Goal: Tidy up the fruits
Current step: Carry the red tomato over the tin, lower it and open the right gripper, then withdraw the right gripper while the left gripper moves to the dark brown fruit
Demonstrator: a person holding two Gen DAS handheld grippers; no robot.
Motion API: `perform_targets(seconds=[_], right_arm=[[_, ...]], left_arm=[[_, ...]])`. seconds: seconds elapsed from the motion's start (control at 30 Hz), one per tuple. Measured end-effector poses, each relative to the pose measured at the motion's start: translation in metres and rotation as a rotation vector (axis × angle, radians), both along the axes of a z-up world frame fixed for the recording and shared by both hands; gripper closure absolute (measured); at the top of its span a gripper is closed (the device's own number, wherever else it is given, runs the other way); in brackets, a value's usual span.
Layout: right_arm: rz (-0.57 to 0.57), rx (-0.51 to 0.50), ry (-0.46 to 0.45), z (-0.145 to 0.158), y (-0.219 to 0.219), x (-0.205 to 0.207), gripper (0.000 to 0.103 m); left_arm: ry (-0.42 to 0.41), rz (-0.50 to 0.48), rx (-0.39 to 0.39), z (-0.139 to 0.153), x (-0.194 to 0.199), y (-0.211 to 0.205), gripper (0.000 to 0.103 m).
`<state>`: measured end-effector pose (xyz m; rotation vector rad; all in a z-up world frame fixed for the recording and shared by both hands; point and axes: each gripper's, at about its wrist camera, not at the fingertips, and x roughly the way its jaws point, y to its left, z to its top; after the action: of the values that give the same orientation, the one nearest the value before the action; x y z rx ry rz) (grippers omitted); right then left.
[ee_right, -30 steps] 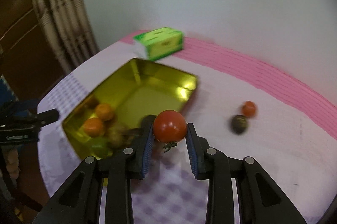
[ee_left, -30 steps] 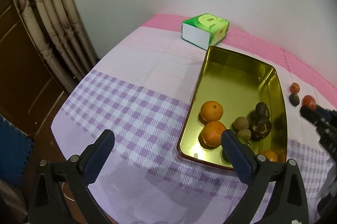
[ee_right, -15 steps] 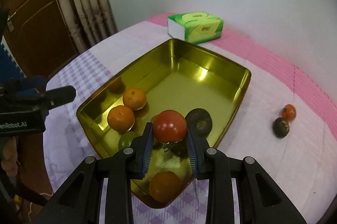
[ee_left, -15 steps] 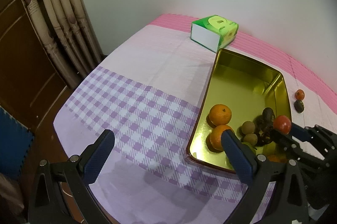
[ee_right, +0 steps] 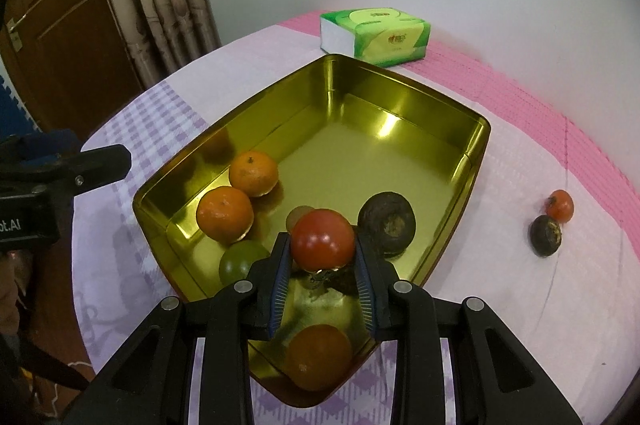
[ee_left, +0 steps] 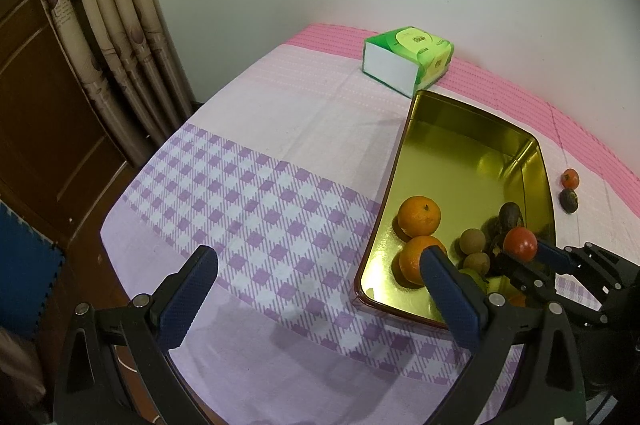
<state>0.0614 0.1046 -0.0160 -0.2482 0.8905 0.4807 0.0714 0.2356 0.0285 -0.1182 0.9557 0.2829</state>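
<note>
**A:** Left gripper hung wide open and empty over the checked table. Right gripper had its fingers clamped on the red tomato, over the gold tray.

**B:** I'd have lowered it into a bare spot beside the dark fruit, then let go gently so it didn't roll.

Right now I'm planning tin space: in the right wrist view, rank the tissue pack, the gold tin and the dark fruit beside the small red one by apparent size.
1. Gold tin
2. Tissue pack
3. Dark fruit on the cloth, clearly the smallest.
</note>
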Motion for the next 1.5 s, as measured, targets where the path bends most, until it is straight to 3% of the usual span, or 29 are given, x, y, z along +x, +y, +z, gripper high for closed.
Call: perform_targets(seconds=[0.23, 0.37, 0.53, 0.7, 0.87, 1.0, 1.23, 1.5], right_arm=[[-0.001, 0.012, 0.002, 0.0, -0.002, -0.001, 0.069], [-0.003, 0.018, -0.018, 0.003, -0.002, -0.003, 0.048], [-0.015, 0.04, -0.03, 0.011, -0.007, -0.004, 0.045], [-0.051, 0.076, -0.079, 0.029, -0.023, -0.009, 0.032], [-0.152, 0.066, -0.132, 0.04, -0.065, -0.007, 0.019], [-0.28, 0.042, -0.128, 0.035, -0.115, 0.0, 0.019], [-0.474, -0.022, -0.104, 0.012, -0.2, 0.015, 0.015], [-0.575, -0.085, -0.074, -0.021, -0.264, 0.039, 0.01]], left_arm=[[0.0, -0.007, 0.001, -0.002, 0.0, -0.001, 0.003], [0.0, -0.013, 0.005, -0.003, -0.001, -0.003, 0.003], [0.001, -0.014, 0.005, -0.003, -0.001, -0.004, 0.002], [0.0, -0.016, 0.008, -0.003, -0.002, -0.006, 0.003], [0.0, -0.017, 0.009, -0.002, -0.001, -0.007, 0.003], [0.0, -0.027, 0.019, -0.001, 0.0, -0.01, 0.003], [-0.013, -0.057, 0.041, 0.001, 0.0, -0.015, 0.003], [-0.048, -0.108, 0.047, 0.004, 0.001, -0.027, 0.003]])
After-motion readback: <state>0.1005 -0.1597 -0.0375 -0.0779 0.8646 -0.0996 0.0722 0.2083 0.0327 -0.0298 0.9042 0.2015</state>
